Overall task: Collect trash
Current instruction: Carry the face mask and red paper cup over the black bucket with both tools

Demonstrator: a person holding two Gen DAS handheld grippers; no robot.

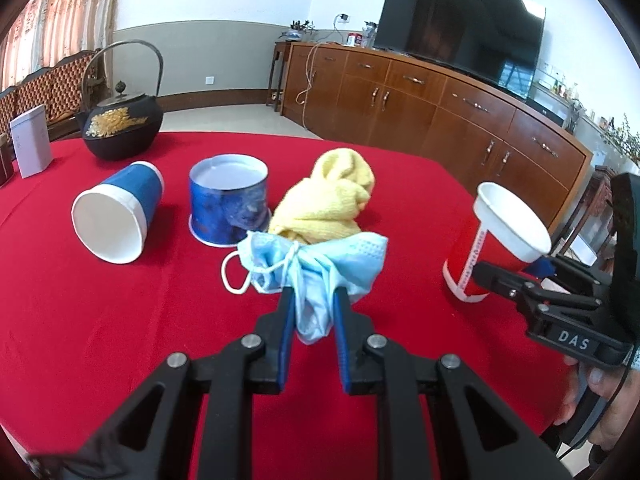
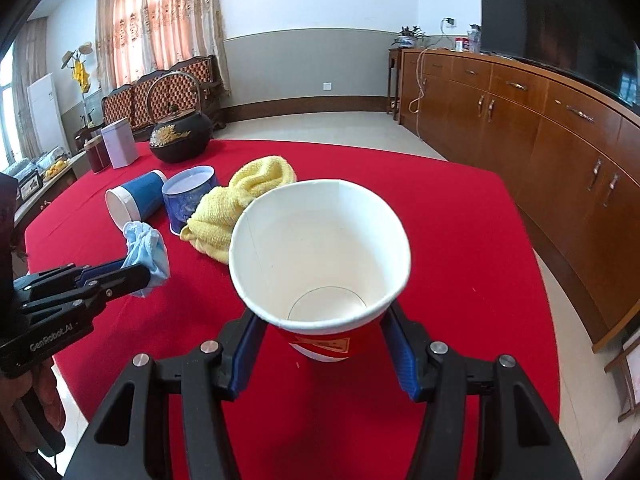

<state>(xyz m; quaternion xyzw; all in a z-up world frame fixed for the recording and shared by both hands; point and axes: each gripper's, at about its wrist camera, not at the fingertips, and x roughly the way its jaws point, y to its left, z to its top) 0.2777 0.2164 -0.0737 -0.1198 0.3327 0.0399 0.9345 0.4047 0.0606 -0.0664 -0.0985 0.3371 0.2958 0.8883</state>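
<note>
Left wrist view: we have our left gripper (image 1: 312, 292) pinched tight on the crumpled blue mask (image 1: 316, 264), lifted just clear of the red cloth (image 1: 120, 320); one ear loop dangles toward the table. Off to the right, our right gripper (image 1: 508, 276) holds the red cup (image 1: 472, 268) tilted, mouth toward us. Judgement: the step is dropping the mask into that cup, so we should bring the mask over the rim, tuck the loop in first, and only then release. Behind the mask lie a yellow towel (image 1: 328, 204), a blue cup (image 1: 120, 216) on its side, showing empty, and an upright blue tub (image 1: 228, 200), apparently empty. A kettle (image 1: 120, 128) stands at the far edge. Right wrist view: our right gripper (image 2: 324, 344) sits at mid spread, pads clamped on the red cup (image 2: 320, 248); its inside is bare white, nothing in it. The mask (image 2: 146, 254) hangs in the left gripper (image 2: 136, 276) to the left, well apart from the rim. Keep the cup steady and its mouth up.
</note>
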